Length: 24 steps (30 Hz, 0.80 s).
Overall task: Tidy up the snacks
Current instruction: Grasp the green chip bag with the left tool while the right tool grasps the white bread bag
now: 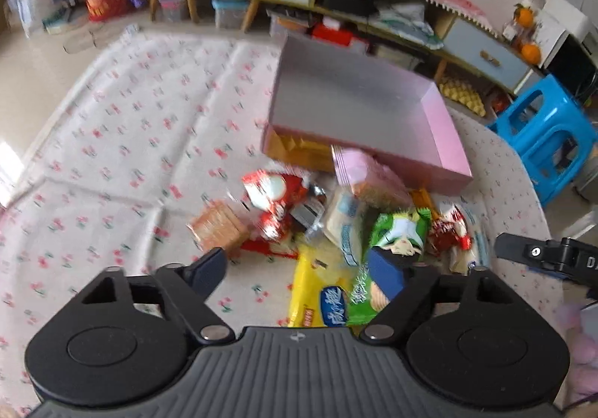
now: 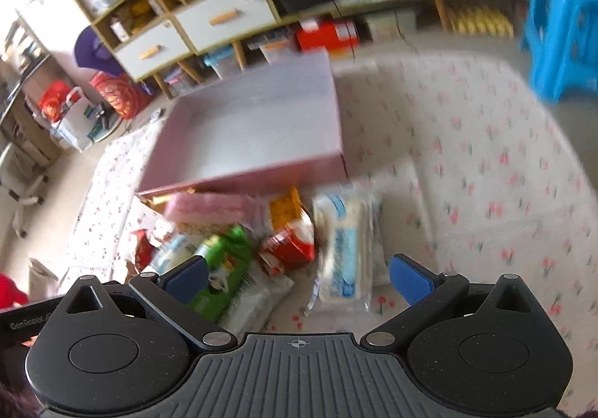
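Where motion blurs them, snack packets (image 1: 336, 227) hide pink box's (image 1: 444, 141) front.

Ahead of the left claw (image 1: 299, 270), a shallow cardboard box (image 1: 444, 126) shows pink walls and a grey floor. The white bench cloth (image 1: 123, 126) carries small red flowers. Nearest lies a yellow-and-green snack packet (image 1: 329, 291); right stands a bright blue plastic stool (image 1: 549, 134).

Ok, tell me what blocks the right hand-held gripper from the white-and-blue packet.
Nothing visible does. The right hand-held gripper is open, and the white-and-blue packet lies directly ahead on the floral cloth, with a red packet beside it.
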Each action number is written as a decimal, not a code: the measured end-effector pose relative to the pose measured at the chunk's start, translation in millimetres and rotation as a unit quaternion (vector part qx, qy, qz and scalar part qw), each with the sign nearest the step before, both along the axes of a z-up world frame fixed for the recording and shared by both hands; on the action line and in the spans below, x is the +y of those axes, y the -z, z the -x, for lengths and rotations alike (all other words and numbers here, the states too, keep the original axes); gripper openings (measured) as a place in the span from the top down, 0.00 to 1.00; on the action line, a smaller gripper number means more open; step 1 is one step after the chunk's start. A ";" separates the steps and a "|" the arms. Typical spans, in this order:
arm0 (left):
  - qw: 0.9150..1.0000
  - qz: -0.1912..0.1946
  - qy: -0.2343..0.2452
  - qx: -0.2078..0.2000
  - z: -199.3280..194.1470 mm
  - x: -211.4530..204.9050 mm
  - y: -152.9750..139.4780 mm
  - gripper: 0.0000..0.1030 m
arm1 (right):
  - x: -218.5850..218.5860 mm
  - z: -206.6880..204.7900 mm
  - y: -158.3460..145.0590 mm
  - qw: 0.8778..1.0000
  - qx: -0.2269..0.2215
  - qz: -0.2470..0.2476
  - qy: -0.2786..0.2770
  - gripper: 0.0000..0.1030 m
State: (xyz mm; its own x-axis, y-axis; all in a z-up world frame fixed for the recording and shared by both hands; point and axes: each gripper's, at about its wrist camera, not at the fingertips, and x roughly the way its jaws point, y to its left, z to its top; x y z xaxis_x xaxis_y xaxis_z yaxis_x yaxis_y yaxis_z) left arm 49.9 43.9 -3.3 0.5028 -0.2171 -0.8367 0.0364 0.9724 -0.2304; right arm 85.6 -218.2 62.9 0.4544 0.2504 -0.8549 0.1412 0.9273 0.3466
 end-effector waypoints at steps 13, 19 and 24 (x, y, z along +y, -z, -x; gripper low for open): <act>0.990 0.107 0.084 0.039 -26.8 -39.5 14.1 0.54 | -14.8 -24.2 26.8 0.998 0.055 -0.008 0.030 0.13; 0.992 0.067 0.105 0.033 -31.2 -54.4 16.0 0.60 | -16.3 -30.6 39.9 0.997 0.071 0.016 0.029 0.31; 0.992 0.041 0.113 0.037 -34.7 -59.9 21.0 0.60 | -14.0 -34.7 49.4 0.996 0.083 0.021 0.024 0.36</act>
State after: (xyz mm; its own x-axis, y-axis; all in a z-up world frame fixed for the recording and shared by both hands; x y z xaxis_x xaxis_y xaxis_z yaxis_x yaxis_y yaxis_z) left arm 84.7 -16.0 -24.3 0.3721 -0.3858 -0.8442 0.2315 0.9194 -0.3181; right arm 120.3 -232.2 13.5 0.3163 0.1946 -0.9285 0.2377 0.9313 0.2761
